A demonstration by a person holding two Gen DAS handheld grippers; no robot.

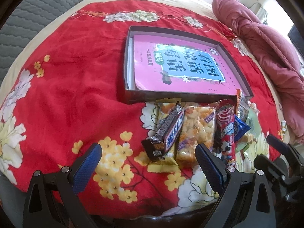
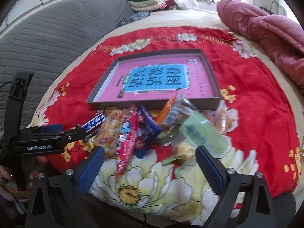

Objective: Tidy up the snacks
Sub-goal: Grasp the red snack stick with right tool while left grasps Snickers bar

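A pile of snacks lies on a red floral blanket (image 1: 72,95) in front of a shallow dark box (image 1: 133,96) that holds a pink book (image 1: 182,66). The pile has a brown Snickers bar (image 1: 169,129), a yellow puffed snack pack (image 1: 197,129), a red panda wrapper (image 1: 226,133) and a blue packet (image 1: 240,126). My left gripper (image 1: 150,163) is open, just before the Snickers bar. My right gripper (image 2: 150,163) is open, near the red wrapper (image 2: 129,142), a pale green packet (image 2: 201,133) and an orange-edged clear pack (image 2: 171,110). The box (image 2: 152,104) lies beyond.
A rolled maroon quilt (image 1: 266,43) lies at the right of the bed. A grey quilted cushion (image 2: 47,43) stands at the left. Folded clothes (image 2: 148,0) are stacked at the back. The left gripper's body (image 2: 47,138) shows at the left of the right wrist view.
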